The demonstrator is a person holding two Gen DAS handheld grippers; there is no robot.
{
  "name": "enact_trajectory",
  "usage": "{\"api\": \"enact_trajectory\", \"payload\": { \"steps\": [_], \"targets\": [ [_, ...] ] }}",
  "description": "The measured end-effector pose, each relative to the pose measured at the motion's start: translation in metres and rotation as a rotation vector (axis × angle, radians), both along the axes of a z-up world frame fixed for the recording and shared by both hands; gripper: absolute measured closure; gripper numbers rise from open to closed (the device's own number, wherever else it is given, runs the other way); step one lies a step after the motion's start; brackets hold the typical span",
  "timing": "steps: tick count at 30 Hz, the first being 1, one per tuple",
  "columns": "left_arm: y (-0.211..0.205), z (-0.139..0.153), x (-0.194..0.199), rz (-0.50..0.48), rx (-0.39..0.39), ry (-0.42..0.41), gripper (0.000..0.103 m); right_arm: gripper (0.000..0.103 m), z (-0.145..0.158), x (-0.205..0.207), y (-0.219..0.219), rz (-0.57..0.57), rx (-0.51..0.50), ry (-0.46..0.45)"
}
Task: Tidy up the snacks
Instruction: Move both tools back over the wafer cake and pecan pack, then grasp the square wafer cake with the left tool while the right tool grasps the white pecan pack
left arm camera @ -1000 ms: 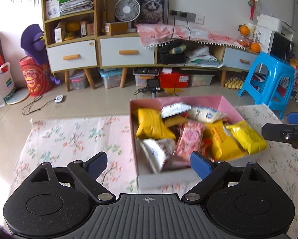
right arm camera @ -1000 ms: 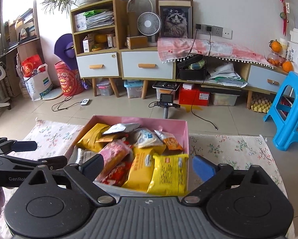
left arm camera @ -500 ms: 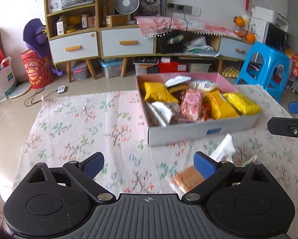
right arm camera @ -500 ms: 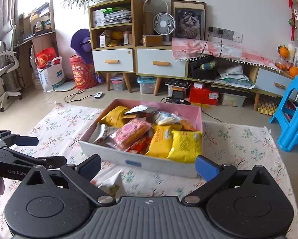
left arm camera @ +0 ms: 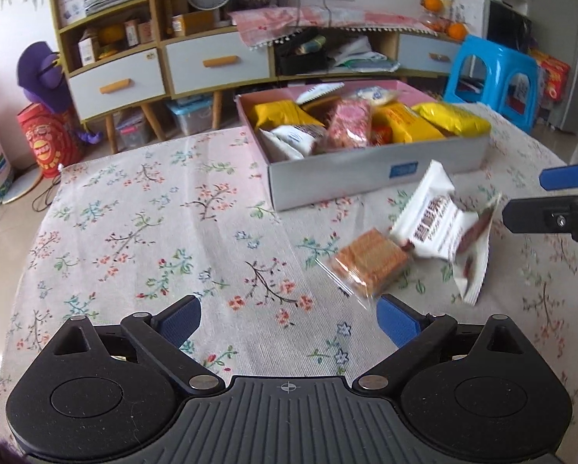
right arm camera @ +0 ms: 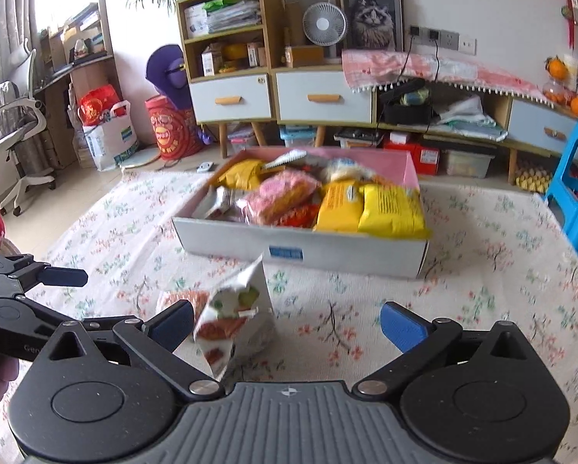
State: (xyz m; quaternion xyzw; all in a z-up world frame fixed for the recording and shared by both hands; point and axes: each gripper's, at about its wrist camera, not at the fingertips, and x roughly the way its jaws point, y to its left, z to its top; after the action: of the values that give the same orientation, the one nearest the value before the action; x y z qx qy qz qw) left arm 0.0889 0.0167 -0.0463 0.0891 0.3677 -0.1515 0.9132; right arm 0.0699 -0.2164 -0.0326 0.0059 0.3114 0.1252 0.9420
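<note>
Two hand-held grippers hang low over a table covered by a floral cloth [left arm camera: 142,224]. Nearest, the left gripper [left arm camera: 289,319] has its blue pads spread wide with nothing between them; its jaws have just been opening. The right gripper [right arm camera: 287,323] is equally spread, also just opened, and a white snack packet [right arm camera: 236,315] stands tilted just inside its left pad (whether it touches the pad I cannot tell).

Beside that packet lies a clear-wrapped stack of orange biscuits [left arm camera: 370,261], touching it. Both sit loose on the cloth, in front of the box.

Further back stands a white cardboard box [left arm camera: 366,172] with a pink lining, already heaped with yellow, pink and white packets.

The likely trouble: the upright packet could tip or slide away if a pad nudges it before closing, and a hard squeeze might crush the biscuits. The box is crowded, so an added packet may slip off the heap.

Beyond the table are a low cabinet [right arm camera: 320,96], a small fan [right arm camera: 324,23] and a blue stool [left arm camera: 494,73], well clear.
</note>
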Motion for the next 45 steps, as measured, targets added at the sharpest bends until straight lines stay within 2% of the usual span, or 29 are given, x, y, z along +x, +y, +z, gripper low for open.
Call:
{"api": "enact_trajectory", "payload": {
  "steps": [6, 13, 24, 30, 32, 35, 39, 41, 43, 45],
  "targets": [
    [-0.009, -0.016, 0.005, -0.104, 0.030, -0.017, 0.004, 0.009, -0.014, 0.002, 0.000, 0.007, 0.002, 0.026],
    [-0.010, -0.024, 0.018, -0.164, -0.063, -0.037, 0.004, 0.009, -0.021, 0.009, 0.005, 0.022, 0.045, 0.053],
    [-0.024, -0.027, 0.028, -0.237, -0.079, -0.091, 0.006, 0.011, -0.033, 0.021, 0.017, 0.088, 0.058, 0.095],
    [-0.026, -0.026, 0.026, -0.256, -0.100, -0.098, 0.023, 0.021, -0.033, 0.025, 0.010, 0.082, 0.106, 0.110],
    [-0.027, -0.025, 0.024, -0.262, -0.102, -0.101, 0.035, 0.021, -0.033, 0.025, 0.010, 0.086, 0.110, 0.107],
    [-0.030, -0.024, 0.020, -0.271, -0.098, -0.105, 0.046, 0.028, -0.032, 0.025, 0.012, 0.097, 0.118, 0.107],
    [-0.032, -0.023, 0.017, -0.253, -0.104, -0.099, 0.051, 0.035, -0.032, 0.024, 0.013, 0.099, 0.120, 0.107],
    [-0.033, -0.022, 0.014, -0.246, -0.102, -0.101, 0.056, 0.039, -0.031, 0.024, 0.014, 0.106, 0.120, 0.107],
    [-0.035, -0.022, 0.011, -0.243, -0.098, -0.103, 0.061, 0.048, -0.031, 0.024, 0.014, 0.114, 0.123, 0.109],
    [-0.037, -0.021, 0.009, -0.245, -0.095, -0.106, 0.066, 0.051, -0.030, 0.025, 0.015, 0.117, 0.127, 0.112]
  ]
}}
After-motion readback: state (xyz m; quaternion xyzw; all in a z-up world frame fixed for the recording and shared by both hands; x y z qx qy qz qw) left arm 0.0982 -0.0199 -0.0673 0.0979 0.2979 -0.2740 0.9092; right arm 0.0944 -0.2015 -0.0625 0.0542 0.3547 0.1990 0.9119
